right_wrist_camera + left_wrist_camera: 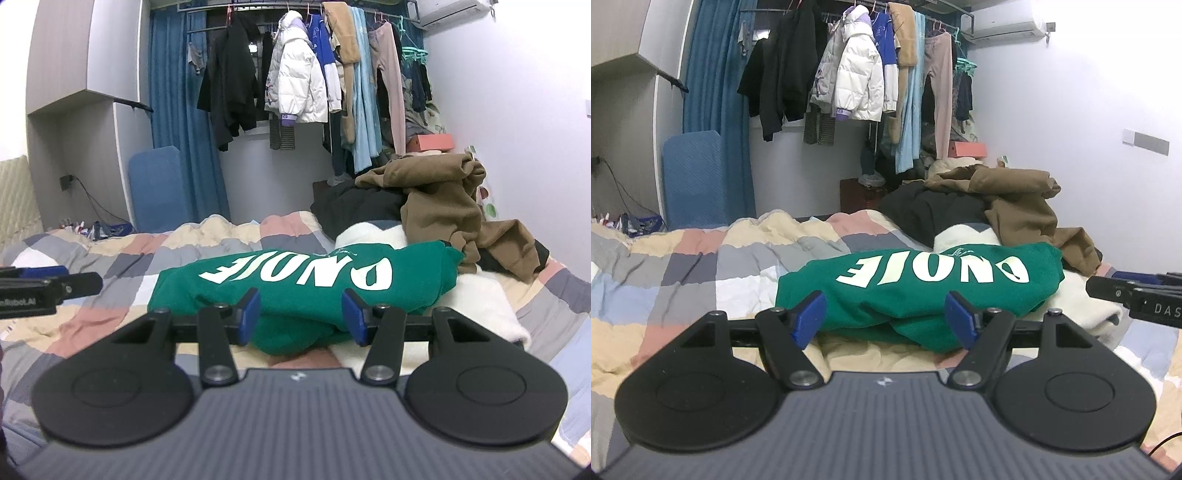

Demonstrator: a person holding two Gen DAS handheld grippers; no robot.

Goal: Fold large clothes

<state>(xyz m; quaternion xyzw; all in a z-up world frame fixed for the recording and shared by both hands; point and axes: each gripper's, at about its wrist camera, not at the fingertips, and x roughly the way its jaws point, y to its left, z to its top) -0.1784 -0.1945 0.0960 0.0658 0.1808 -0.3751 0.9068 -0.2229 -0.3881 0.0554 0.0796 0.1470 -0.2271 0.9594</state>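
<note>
Green sweatshirt (916, 295) lies crosswise just ahead of both grippers; left gripper (884, 319) and right gripper (301, 315) gape, holding nothing.

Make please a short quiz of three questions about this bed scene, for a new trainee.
1. True or false: the green sweatshirt lies folded on the checked quilt.
2. Which colour is the crumpled garment behind the green one? A) red B) brown C) yellow
3. Fill in: the lettering on the green sweatshirt is ____ in colour.

Key:
1. True. It is a compact bundle with its lettering up.
2. B. The brown garment sits on the pile at the back right.
3. White.
</note>
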